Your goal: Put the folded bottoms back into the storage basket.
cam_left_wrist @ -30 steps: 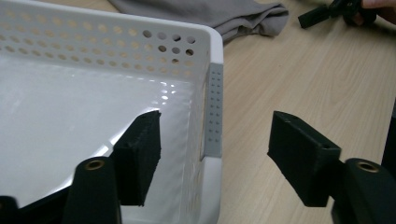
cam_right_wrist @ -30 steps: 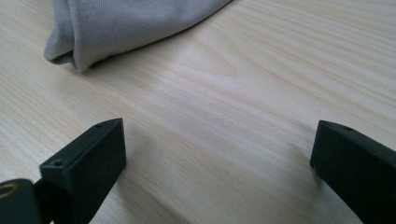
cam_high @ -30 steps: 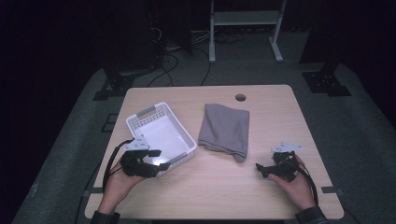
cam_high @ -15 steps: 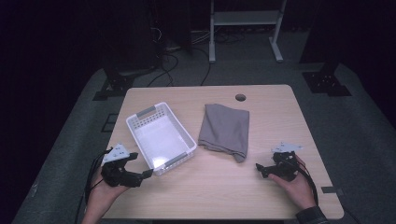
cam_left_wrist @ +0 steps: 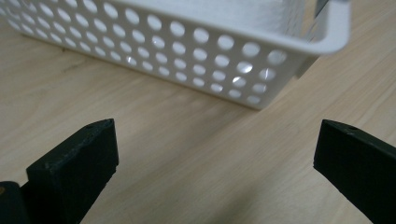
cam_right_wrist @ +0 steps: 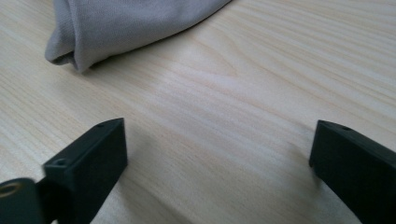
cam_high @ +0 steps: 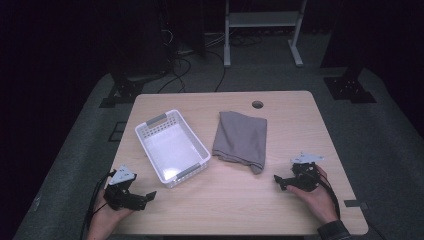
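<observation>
Dark studio space surrounds a pale wooden table point(cam_high: 235, 200), with cables and a metal stand on the floor behind it. On the table sit two things: a white perforated plastic basket point(cam_high: 172, 147) toward the left, empty as far as can be seen, and a folded grey cloth point(cam_high: 241, 137) just right of centre, a little apart from the basket. Both lie with their long axis running roughly away from the person, the basket angled slightly. A person's hands come in from the near edge, each holding a two-jaw gripper. The left gripper point(cam_high: 145, 196) rests low at the near left corner, jaws wide apart and holding nothing; in its own view the basket's near corner point(cam_left_wrist: 261, 88) sits just ahead and slightly up from the jaws, with bare wood between. The right gripper point(cam_high: 279, 181) rests near the right edge, jaws likewise spread wide and empty, pointing leftward across the table. In the right gripper view the cloth's near folded corner point(cam_right_wrist: 74, 51) lies ahead and to the upper left, near but not touching. Judging from this layout, the right gripper is the nearer tool to the cloth, and the cloth's near corner is the likeliest place to grasp; the basket lies beyond it to the left.
</observation>
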`<act>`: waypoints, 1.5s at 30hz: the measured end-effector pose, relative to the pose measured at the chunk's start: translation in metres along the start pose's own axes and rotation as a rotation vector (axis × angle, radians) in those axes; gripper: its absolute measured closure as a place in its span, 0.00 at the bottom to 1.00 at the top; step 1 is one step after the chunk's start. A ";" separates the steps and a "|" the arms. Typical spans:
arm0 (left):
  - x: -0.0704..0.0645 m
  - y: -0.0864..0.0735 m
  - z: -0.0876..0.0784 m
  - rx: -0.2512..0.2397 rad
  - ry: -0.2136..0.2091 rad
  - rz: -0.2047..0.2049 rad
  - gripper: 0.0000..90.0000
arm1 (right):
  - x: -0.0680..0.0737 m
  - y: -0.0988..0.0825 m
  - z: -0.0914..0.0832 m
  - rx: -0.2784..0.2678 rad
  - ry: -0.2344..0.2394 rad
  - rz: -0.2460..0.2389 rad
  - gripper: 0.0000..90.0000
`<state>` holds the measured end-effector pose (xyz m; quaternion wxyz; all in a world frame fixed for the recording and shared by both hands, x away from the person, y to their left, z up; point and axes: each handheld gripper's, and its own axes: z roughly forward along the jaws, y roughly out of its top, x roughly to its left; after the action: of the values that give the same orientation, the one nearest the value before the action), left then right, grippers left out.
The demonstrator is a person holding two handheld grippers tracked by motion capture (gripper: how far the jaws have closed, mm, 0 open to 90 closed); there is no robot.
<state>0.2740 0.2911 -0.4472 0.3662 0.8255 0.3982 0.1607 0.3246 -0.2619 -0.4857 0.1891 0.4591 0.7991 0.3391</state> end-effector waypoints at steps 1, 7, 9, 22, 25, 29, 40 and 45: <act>0.001 -0.003 0.003 0.004 0.004 -0.002 0.00 | 0.001 0.000 -0.001 -0.001 -0.002 0.000 0.15; 0.006 -0.015 0.021 0.037 0.008 -0.006 0.00 | 0.003 0.002 -0.004 0.015 0.009 -0.004 0.17; 0.008 -0.019 0.025 0.044 0.008 -0.008 0.00 | 0.004 0.004 -0.004 0.014 0.023 0.000 0.17; 0.009 -0.023 0.028 0.025 0.015 0.042 0.00 | 0.015 0.024 -0.017 -0.046 0.108 -0.007 0.29; 0.009 -0.023 0.028 0.027 0.018 0.043 0.00 | 0.018 0.032 -0.018 -0.066 0.132 -0.011 0.32; 0.008 -0.023 0.028 0.027 0.021 0.037 0.00 | 0.024 0.044 -0.017 -0.081 0.158 -0.030 0.36; 0.008 -0.023 0.029 0.025 0.022 0.039 0.00 | 0.040 0.071 -0.005 -0.079 0.196 -0.067 0.34; 0.008 -0.023 0.029 0.025 0.022 0.037 0.00 | 0.046 0.082 0.000 -0.080 0.209 -0.083 0.34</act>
<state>0.2826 0.2932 -0.4837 0.3486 0.8353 0.3889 0.1715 0.3509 -0.1934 -0.4268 0.1370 0.3797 0.8185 0.4087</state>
